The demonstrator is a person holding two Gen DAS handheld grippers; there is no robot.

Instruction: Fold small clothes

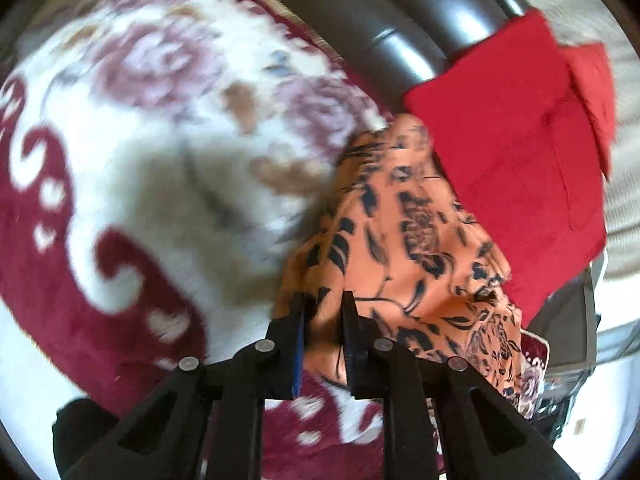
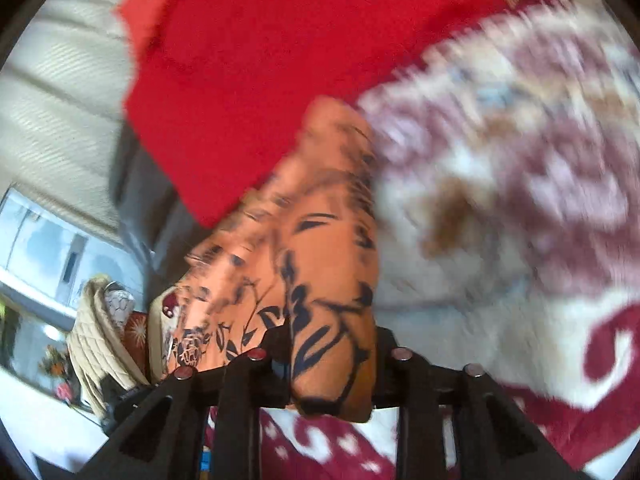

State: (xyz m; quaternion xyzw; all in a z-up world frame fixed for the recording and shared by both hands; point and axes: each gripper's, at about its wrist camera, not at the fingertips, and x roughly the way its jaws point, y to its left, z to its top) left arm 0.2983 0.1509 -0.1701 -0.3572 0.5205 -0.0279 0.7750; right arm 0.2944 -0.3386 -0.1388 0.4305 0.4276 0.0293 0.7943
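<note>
Left tongs (image 1: 324, 304) nearly closed, pinching an edge of the orange floral garment (image 1: 404, 240) between blue-lined fingers (image 1: 298, 344). Right tongs (image 2: 332, 344) closed around a thicker bunched fold of the same garment (image 2: 320, 264), cloth bulging out between and below the black fingers (image 2: 384, 356). Orange garment stretched between both tongs, lifted partly off a plush blanket (image 1: 132, 184) patterned in cream, maroon scrolls and faded roses; exact contact with the blanket hard to tell through the blur.

Just beyond the orange cloth, a red folded garment (image 1: 512, 152), flat, overlapping the orange piece's far end and lying toward the blanket's far edge; seen again in the right wrist view (image 2: 280, 60), filling the upper middle. Dark curved rail (image 1: 400, 32), perhaps a bed frame or sofa edge, running behind the red piece. Pale ribbed surface (image 2: 52, 92) off to the side. Quilted beige cloth (image 2: 100, 340) draped over something further back, near a bright window (image 2: 44, 240). Much of the blanket smeared by motion.
</note>
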